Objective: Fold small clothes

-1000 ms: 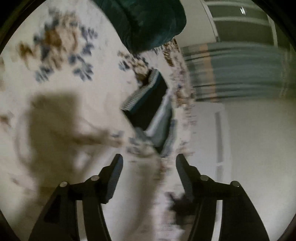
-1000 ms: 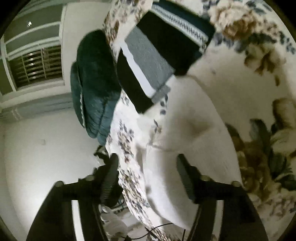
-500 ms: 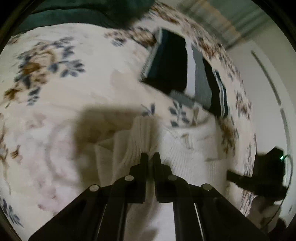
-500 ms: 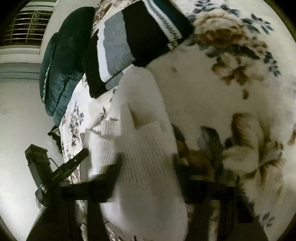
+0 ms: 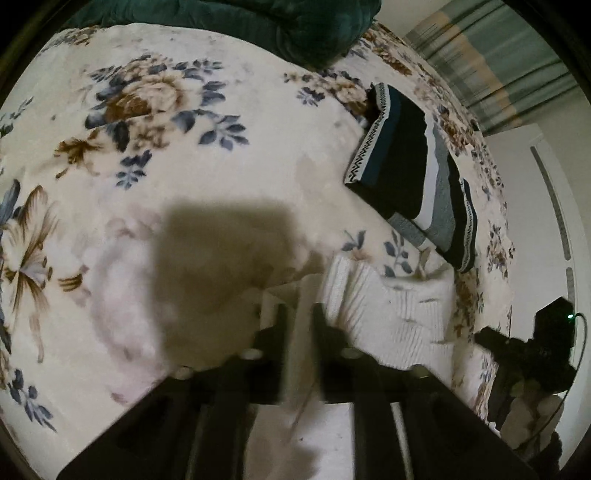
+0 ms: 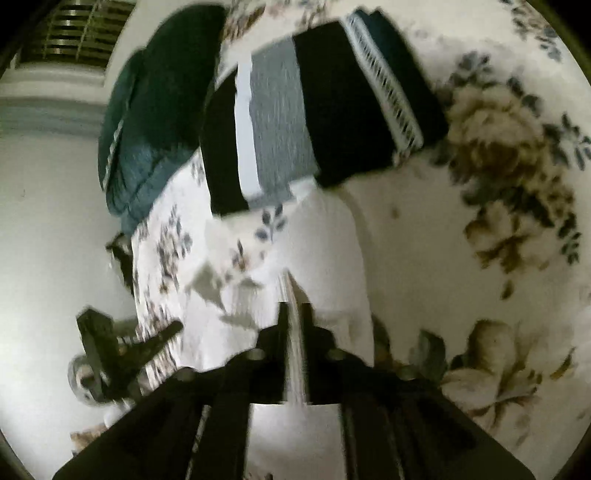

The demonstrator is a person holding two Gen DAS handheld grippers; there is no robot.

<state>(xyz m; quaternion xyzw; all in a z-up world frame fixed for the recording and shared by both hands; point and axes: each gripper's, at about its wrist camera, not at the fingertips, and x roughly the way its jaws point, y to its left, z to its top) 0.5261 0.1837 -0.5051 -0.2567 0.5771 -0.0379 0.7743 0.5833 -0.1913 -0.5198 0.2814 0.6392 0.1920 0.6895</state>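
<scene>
A floral blanket [image 5: 155, 155] covers the bed, with a dark green pillow [image 5: 280, 26] at its far edge. A folded striped garment [image 5: 413, 173] lies beyond the white knit [image 5: 388, 314], just apart from it. The knit runs up between both pairs of jaws. The left gripper [image 5: 299, 317] and right gripper [image 6: 294, 314] each stand narrowly parted and opening, a fold of the knit between the fingers; whether the pads press it, blur hides.
</scene>
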